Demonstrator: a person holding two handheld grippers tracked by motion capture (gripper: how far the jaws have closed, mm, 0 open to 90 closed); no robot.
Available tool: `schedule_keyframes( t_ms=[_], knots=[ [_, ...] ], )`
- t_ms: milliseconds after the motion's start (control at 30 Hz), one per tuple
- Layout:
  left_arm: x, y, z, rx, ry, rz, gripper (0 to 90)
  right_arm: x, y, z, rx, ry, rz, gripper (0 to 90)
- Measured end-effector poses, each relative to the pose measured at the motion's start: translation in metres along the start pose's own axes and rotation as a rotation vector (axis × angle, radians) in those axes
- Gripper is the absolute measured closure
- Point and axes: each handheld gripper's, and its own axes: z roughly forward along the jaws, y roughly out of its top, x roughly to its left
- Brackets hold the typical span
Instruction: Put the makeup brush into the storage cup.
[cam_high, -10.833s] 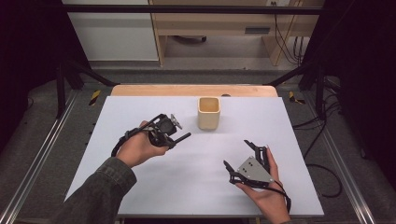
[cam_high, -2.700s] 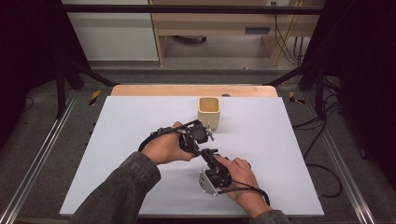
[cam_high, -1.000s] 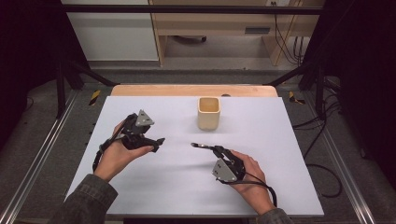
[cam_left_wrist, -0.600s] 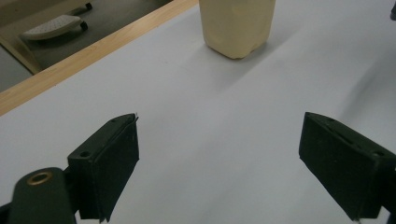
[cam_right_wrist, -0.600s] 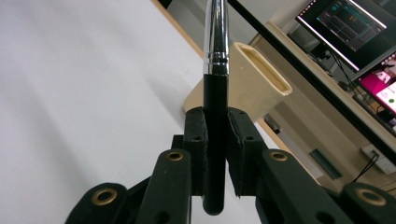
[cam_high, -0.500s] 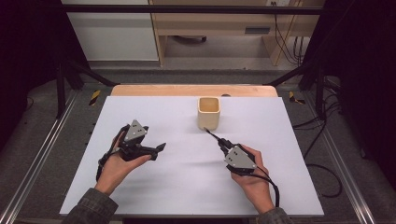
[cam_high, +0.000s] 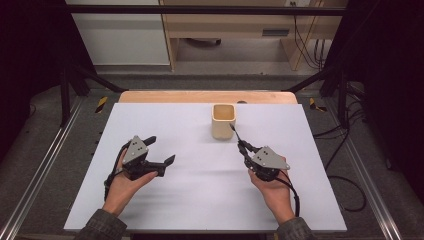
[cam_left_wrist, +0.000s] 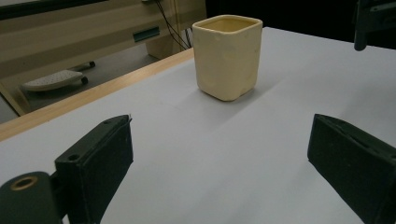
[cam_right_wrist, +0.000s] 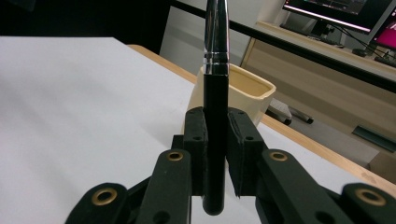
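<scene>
High view, cream cup (cam_high: 223, 120) (inside unseen), pen (cam_high: 237, 135) alongside

The right gripper (cam_high: 241, 144) is gripping a pen (cam_high: 235, 134) pointing toward the cream cup (cam_high: 223, 121). The left gripper (cam_high: 160, 150), jaws just widening and empty, is hovering well left.

Everything placed around the cup

The cup (cam_high: 223, 120) stands on the desk (cam_high: 200, 200) toward its far edge. Your left claw (cam_high: 161, 150) sits well apart, to the cup's near left; your right claw (cam_high: 243, 150) is just near-right of it, with the pen (cam_high: 234, 131) in it reaching toward the cup's rim.
</scene>
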Motion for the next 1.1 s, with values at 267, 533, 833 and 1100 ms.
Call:
schedule_keyframes(
  t_ms=[267,533,833,1100],
  knots=[
    [-0.004,-0.018,-0.011,-0.055,-0.015,-0.013,5.3,-0.011,0.006,0.007,-0.021,0.004,0.078,79.3],
    [-0.006,-0.03,-0.022,-0.073,-0.014,-0.021,4.5,-0.017,0.017,0.016,-0.056,-0.002,0.131,79.3],
    [-0.012,-0.035,-0.032,-0.062,0.013,-0.012,4.6,-0.014,0.022,0.024,-0.078,-0.029,0.157,79.3],
    [-0.012,-0.038,-0.034,-0.083,-0.002,-0.036,4.3,-0.01,0.022,0.039,-0.119,-0.051,0.213,79.2]
  ],
)
